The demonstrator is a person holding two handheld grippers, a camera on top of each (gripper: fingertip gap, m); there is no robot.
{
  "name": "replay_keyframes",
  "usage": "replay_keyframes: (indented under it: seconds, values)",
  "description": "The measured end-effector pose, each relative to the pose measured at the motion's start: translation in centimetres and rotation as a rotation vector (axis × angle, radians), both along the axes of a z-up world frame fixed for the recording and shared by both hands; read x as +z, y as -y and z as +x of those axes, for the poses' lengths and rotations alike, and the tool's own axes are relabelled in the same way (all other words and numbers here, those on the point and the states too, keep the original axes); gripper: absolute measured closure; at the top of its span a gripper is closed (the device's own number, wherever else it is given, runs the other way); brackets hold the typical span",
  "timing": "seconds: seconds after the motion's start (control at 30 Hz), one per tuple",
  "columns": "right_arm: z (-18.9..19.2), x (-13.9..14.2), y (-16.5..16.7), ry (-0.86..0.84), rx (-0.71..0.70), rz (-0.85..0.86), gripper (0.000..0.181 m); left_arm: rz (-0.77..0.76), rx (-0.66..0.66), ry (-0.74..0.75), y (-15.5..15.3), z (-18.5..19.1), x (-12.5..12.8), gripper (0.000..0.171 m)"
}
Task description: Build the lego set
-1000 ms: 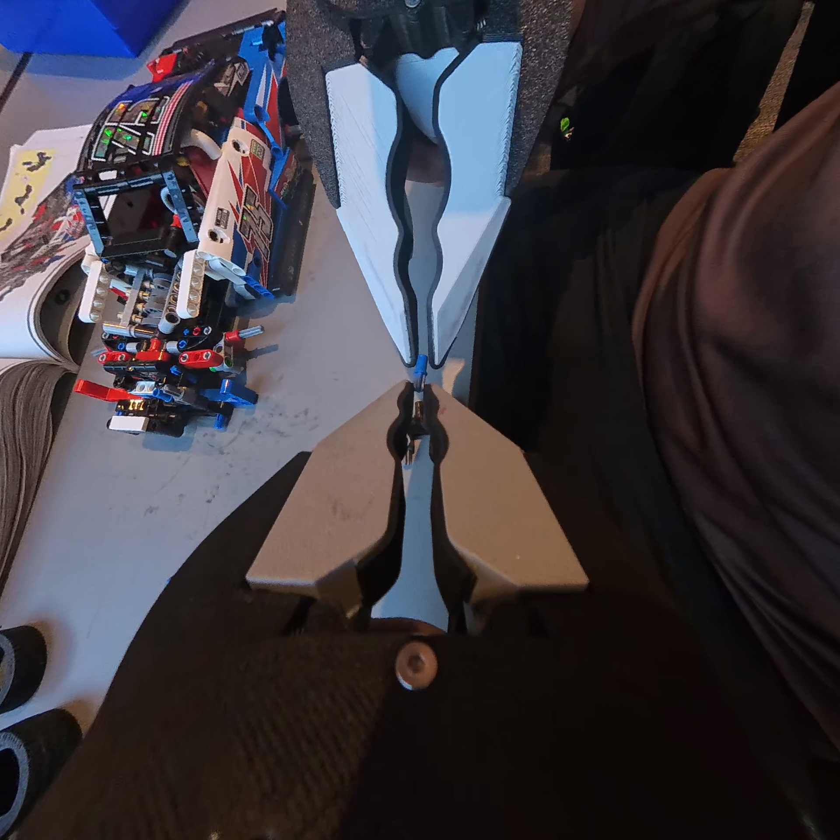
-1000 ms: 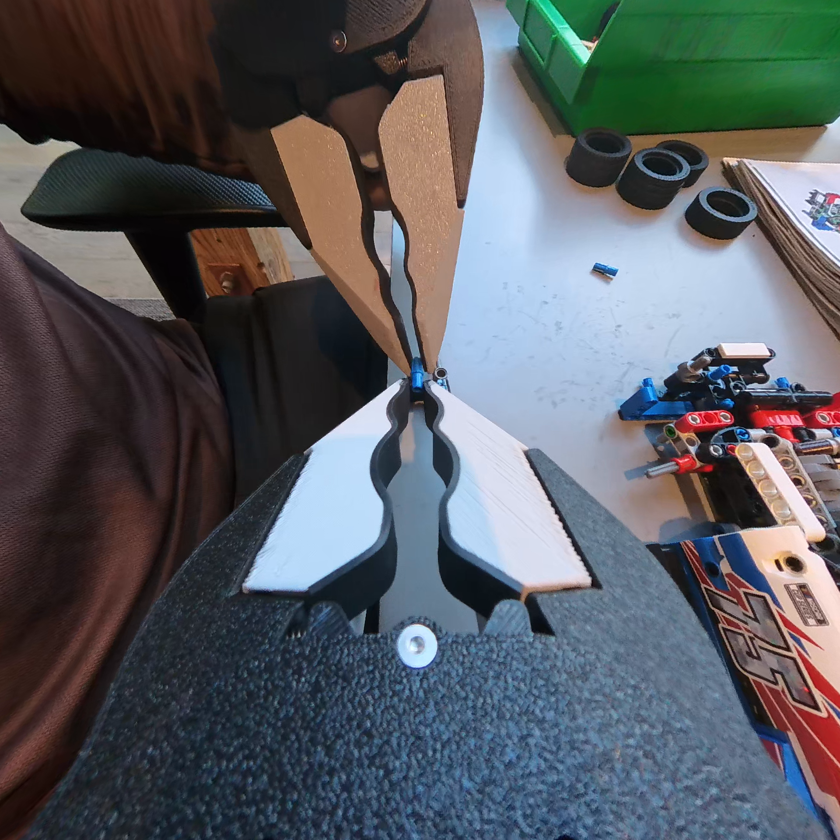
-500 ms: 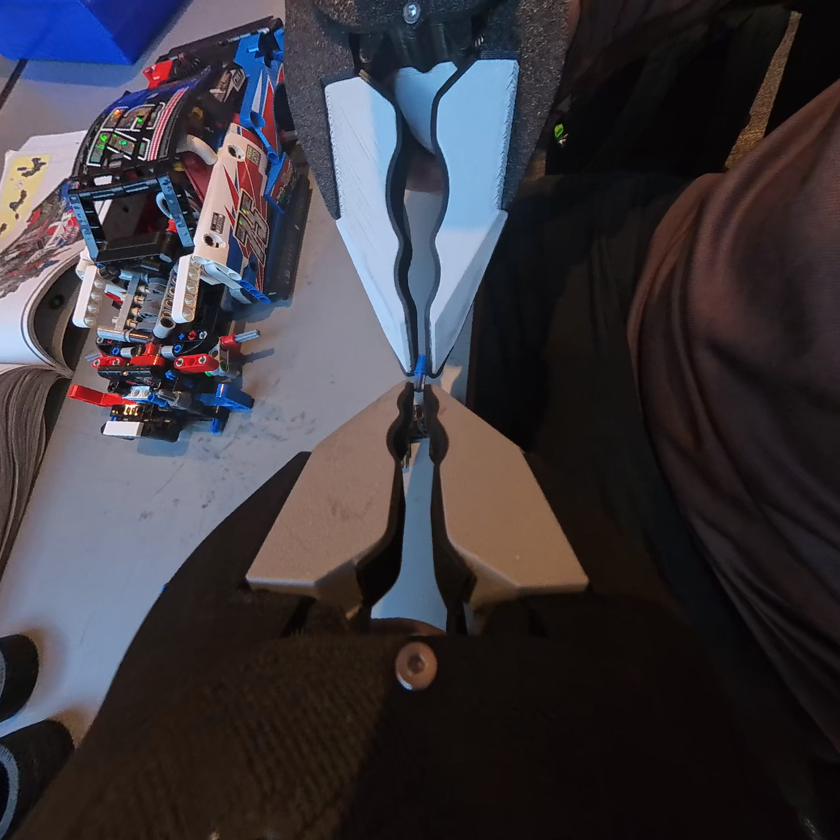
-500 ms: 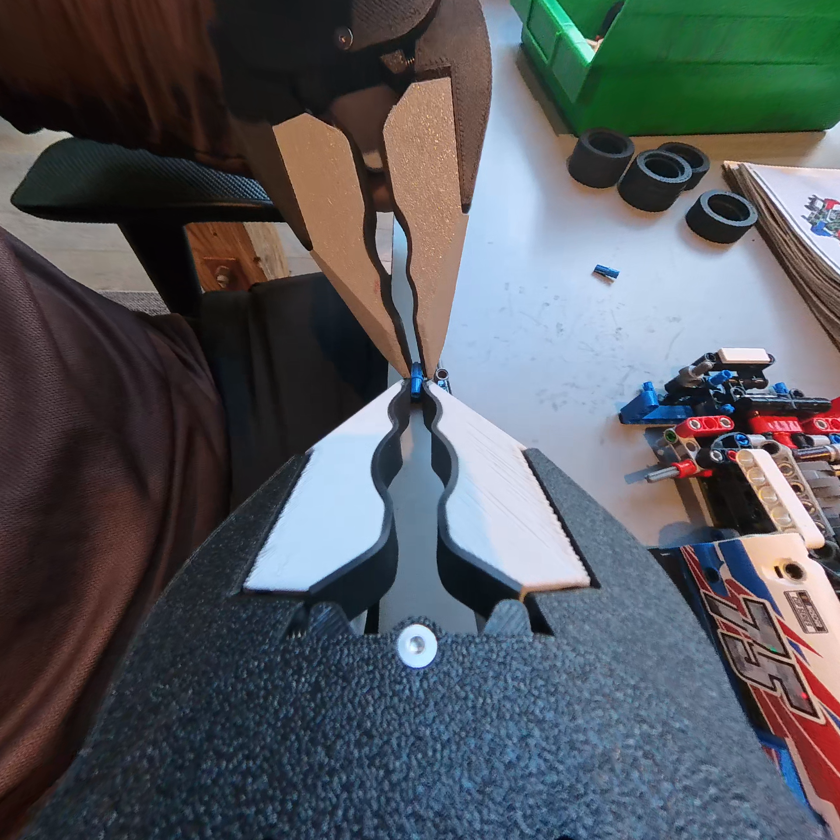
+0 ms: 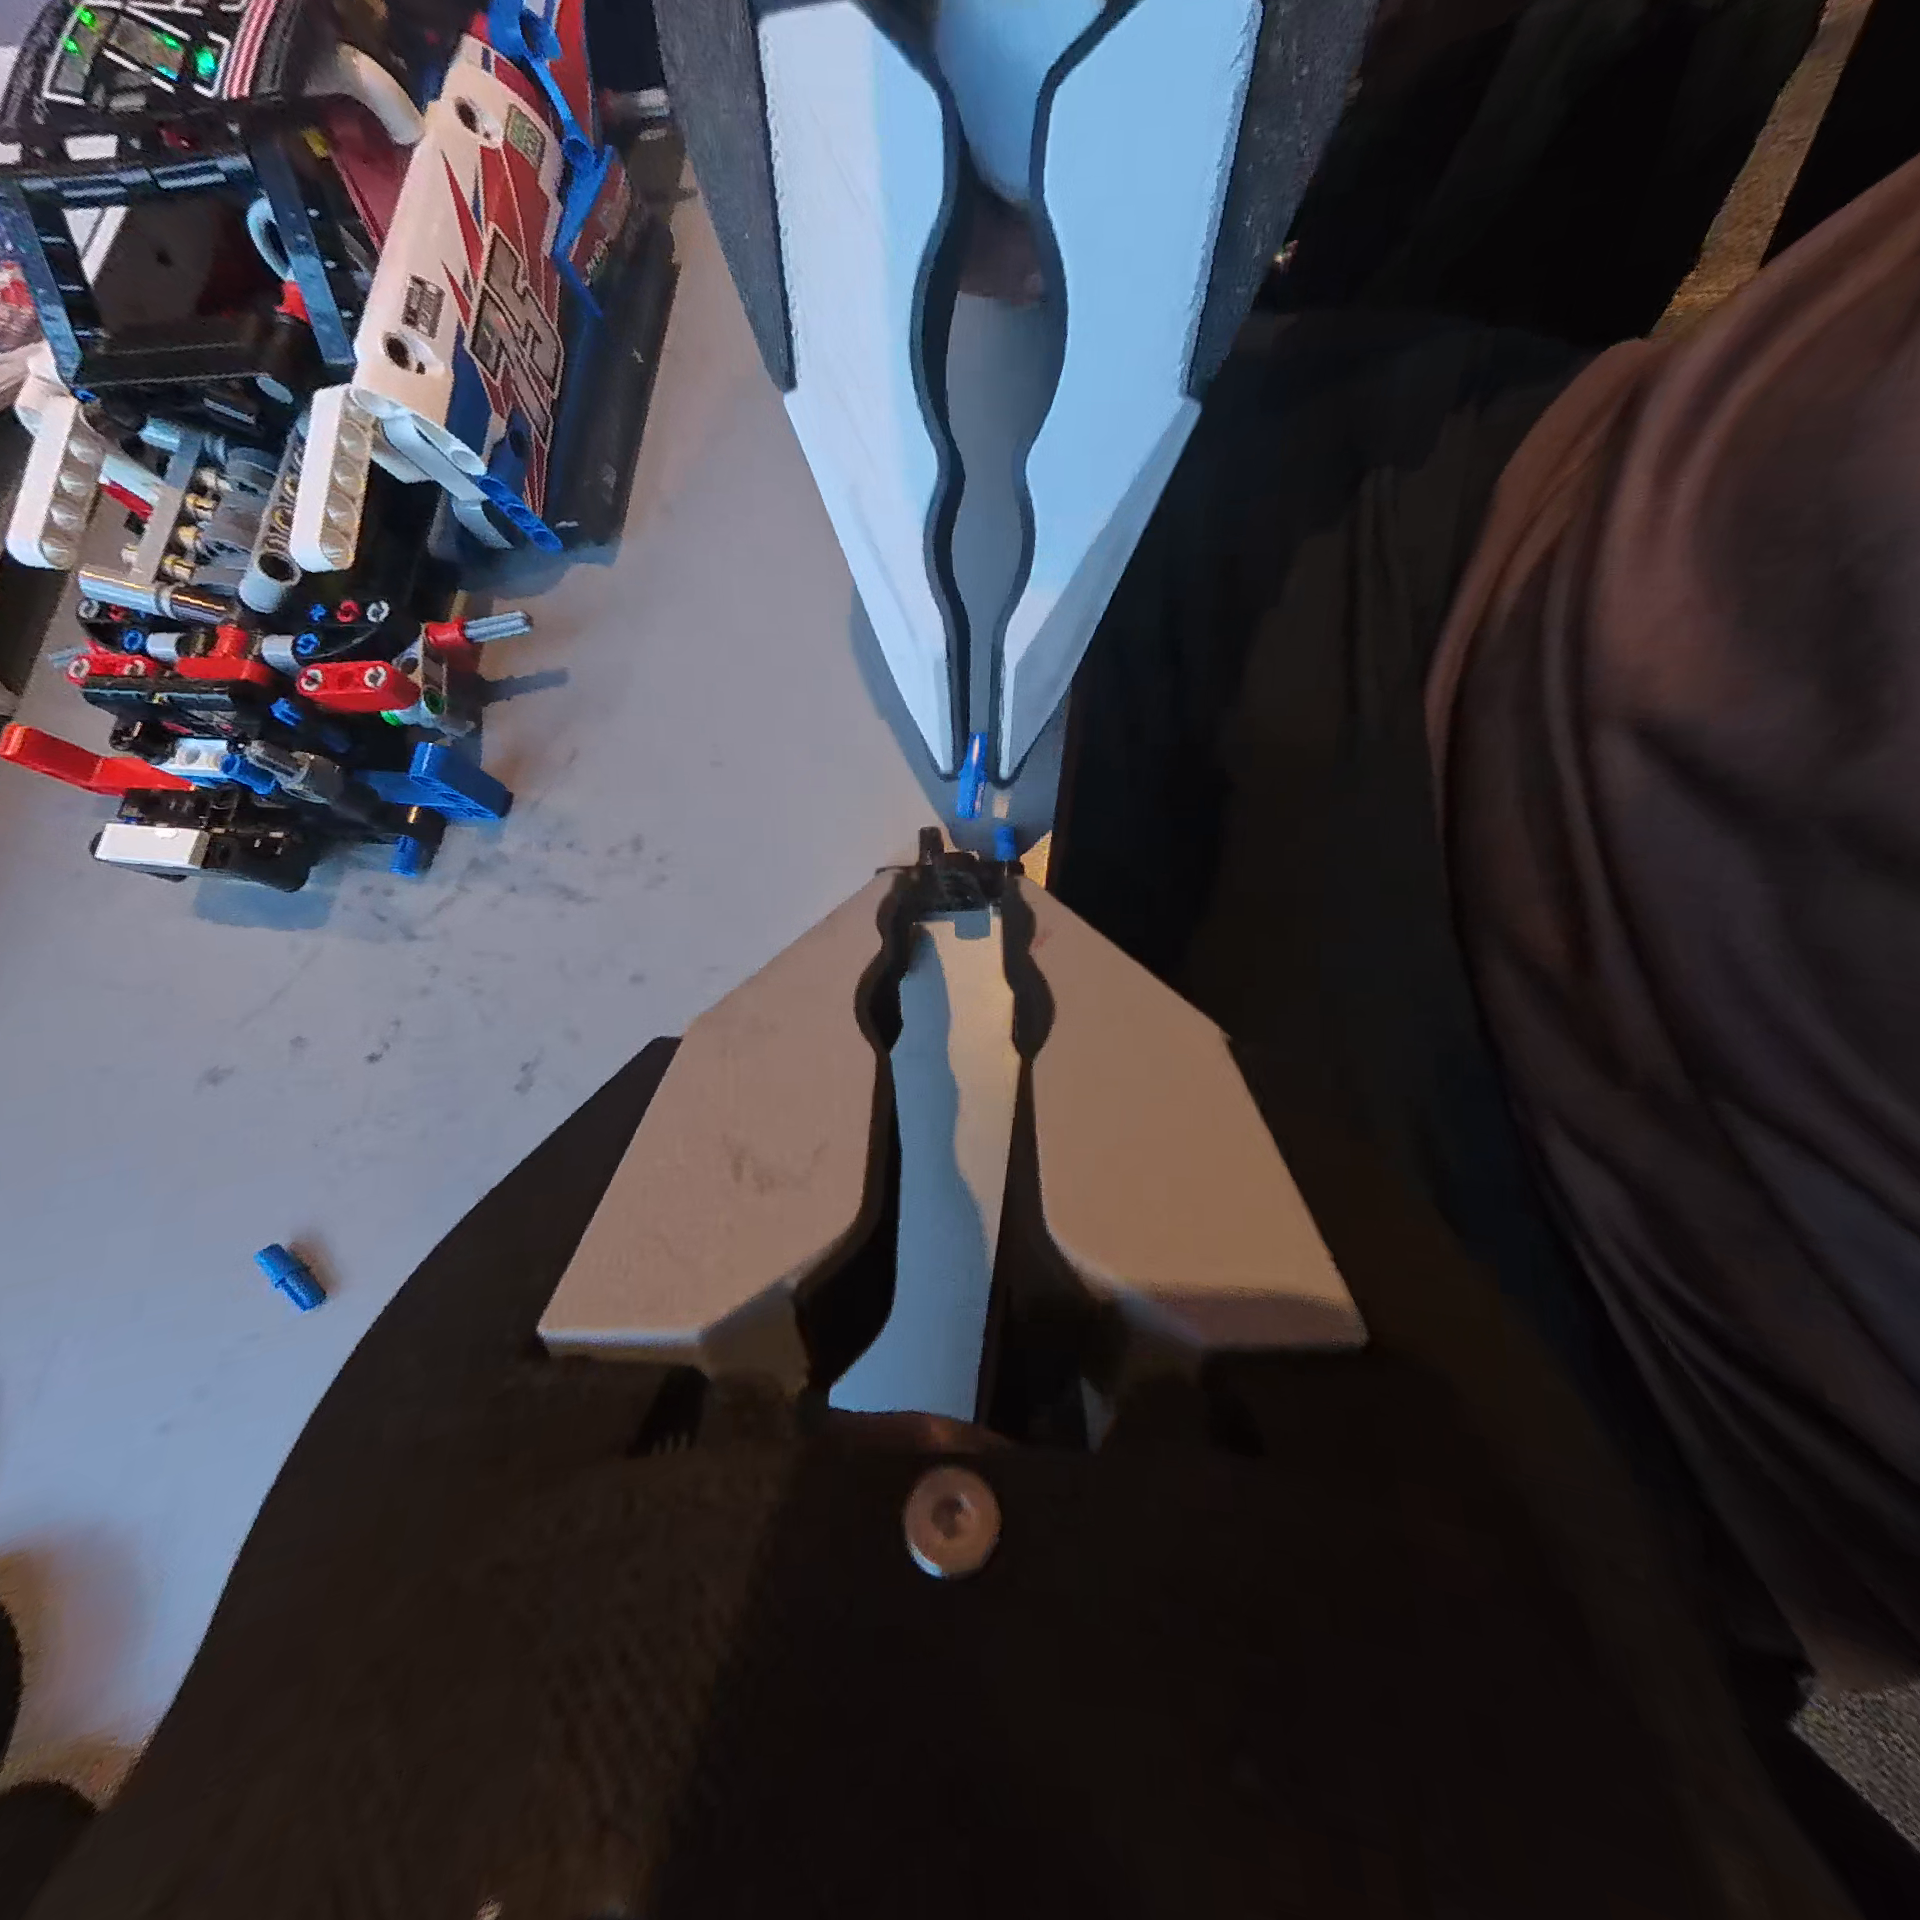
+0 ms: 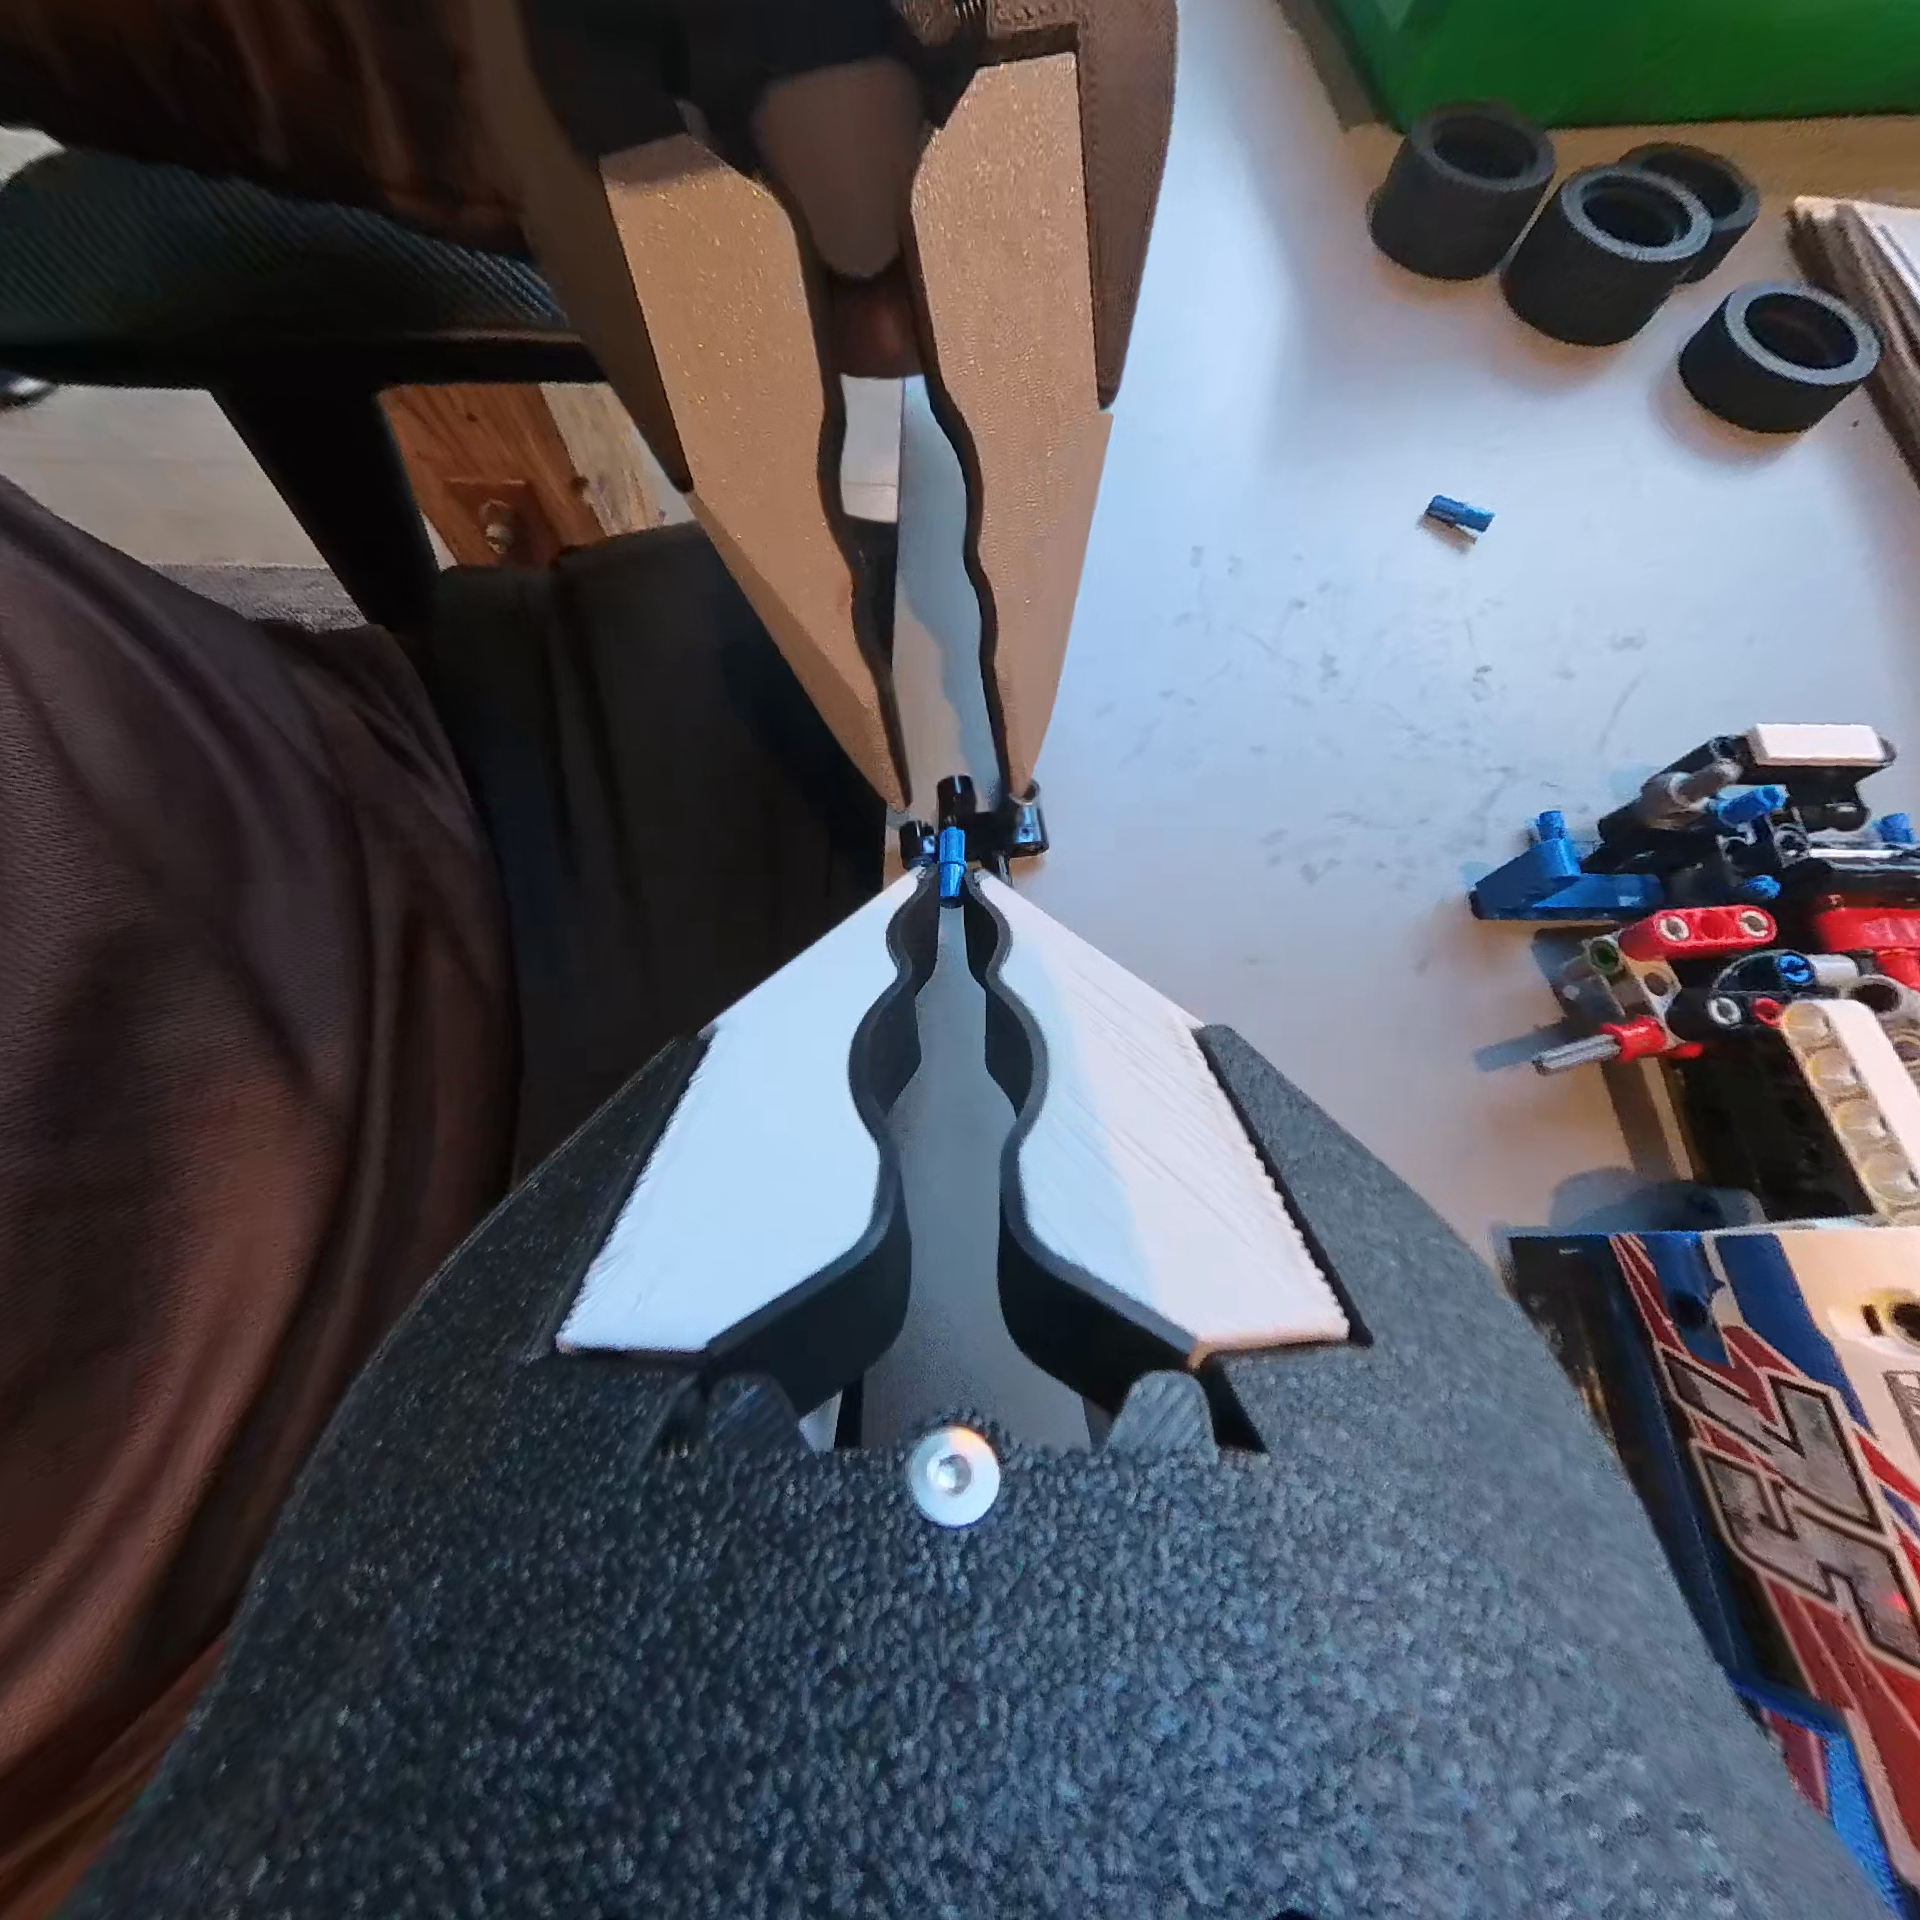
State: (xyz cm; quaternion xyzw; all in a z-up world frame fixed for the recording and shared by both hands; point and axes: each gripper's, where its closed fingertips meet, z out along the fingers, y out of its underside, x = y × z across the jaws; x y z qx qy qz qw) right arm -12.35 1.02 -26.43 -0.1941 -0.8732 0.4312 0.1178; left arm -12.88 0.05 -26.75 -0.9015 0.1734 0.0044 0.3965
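My left gripper [image 5: 954,885], with grey-tan fingers, is shut on a small black connector piece [image 5: 948,878] held crosswise between its tips. My right gripper [image 6: 943,885], with white fingers, is shut on a short blue pin [image 6: 948,860]. The two grippers point tip to tip over the table's near edge. In the right wrist view the pin's end meets the black connector [image 6: 977,816] held by the left gripper [image 6: 961,802]. In the left wrist view the right gripper [image 5: 975,771] holds the blue pin [image 5: 974,787] just short of the connector.
The partly built red, white and blue car [image 5: 416,343] stands on the white table [image 5: 520,1039], also in the right wrist view [image 6: 1766,1039]. A loose blue pin [image 6: 1460,512] lies on the table. Black tyres [image 6: 1610,239] and a green bin [image 6: 1662,52] sit behind. A person's torso [image 5: 1662,831] is close. The grippers are tip to tip, or close to it.
The black connector now sits wider, crosswise, in the left tips. Both grippers have moved nearer the car, and a loose blue pin has come into the left wrist view.
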Motion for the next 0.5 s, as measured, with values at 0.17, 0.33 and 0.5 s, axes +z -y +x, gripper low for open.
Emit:
replay_keyframes:
  seconds: [0.17, 0.33, 0.5]
  values:
    - [-0.23, -0.35, 0.16, 0.010, -0.011, 0.014, 0.177, -0.005, 0.002, 0.014, -0.27, -0.15, -0.34, 0.165]
    - [-0.28, -0.33, 0.24, 0.009, -0.012, 0.013, 0.177, -0.011, -0.005, 0.016, -0.24, 0.08, -0.56, 0.166]
    - [-0.28, -0.31, 0.32, 0.011, -0.007, 0.011, 0.177, -0.008, -0.004, 0.029, -0.26, 0.20, -0.57, 0.165]
